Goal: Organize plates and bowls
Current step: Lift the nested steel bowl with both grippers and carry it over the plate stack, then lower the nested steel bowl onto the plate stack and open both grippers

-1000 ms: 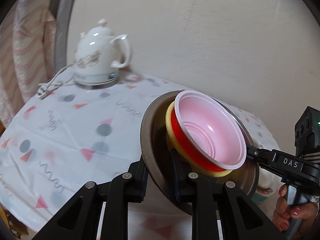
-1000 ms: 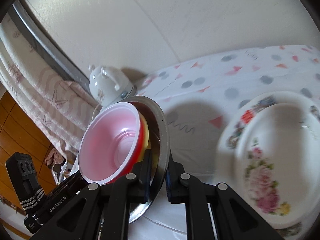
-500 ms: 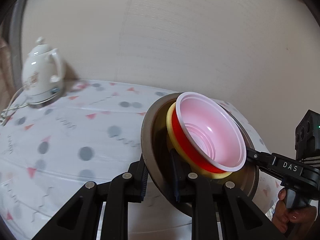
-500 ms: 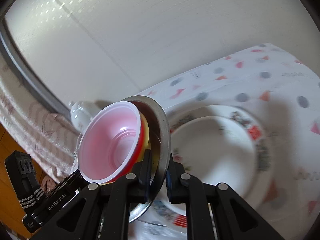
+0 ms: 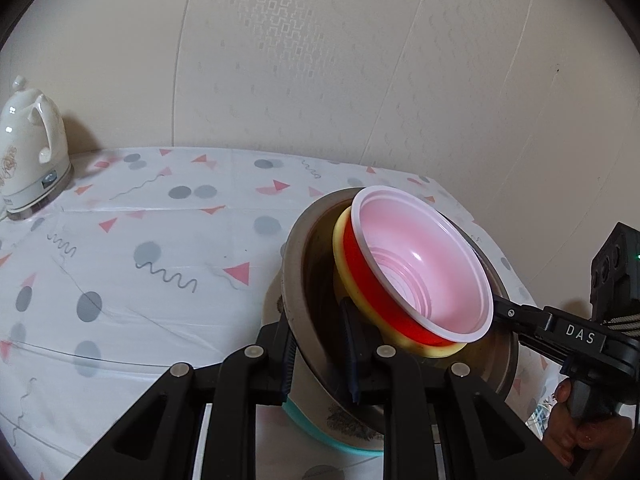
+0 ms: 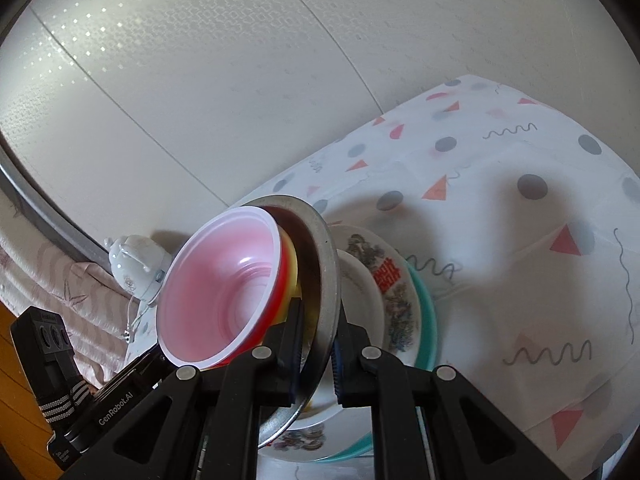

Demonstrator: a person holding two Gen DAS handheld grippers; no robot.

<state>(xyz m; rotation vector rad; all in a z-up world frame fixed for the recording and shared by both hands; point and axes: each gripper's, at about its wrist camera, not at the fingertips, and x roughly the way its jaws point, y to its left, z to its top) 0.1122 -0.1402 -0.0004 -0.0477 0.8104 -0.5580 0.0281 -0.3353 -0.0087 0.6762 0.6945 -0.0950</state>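
Here, I am holding a metal bowl [image 5: 308, 280] by its rim with both claws at once: my left claw [image 5: 320, 364] is pinching the near edge, one finger inside the bowl and one outside, and my right claw [image 6: 318, 344] is clamping the opposite edge the same way, its black body reaching in from the right side of the left camera's view. Inside the metal bowl a yellow bowl [image 5: 345, 256] is sitting, and inside that a red bowl [image 5: 362, 276] with a pale pink interior and a white rim, the three nested and tilting together. The stack is hanging above a floral plate [image 6: 394, 292], which is resting in a teal plate [image 6: 426, 312] on the table [image 5: 160, 248]; from the right camera the metal bowl is overlapping the floral plate, though I cannot tell whether they are touching. The table is wearing a white cloth printed with grey dots, pink triangles and squiggles. A white kettle [image 5: 28, 160] is standing on its base at the far left corner, against the pale wall [image 5: 320, 60]. A striped pink fabric [image 6: 48, 288] is showing at the left edge of the right camera's view, past the kettle.
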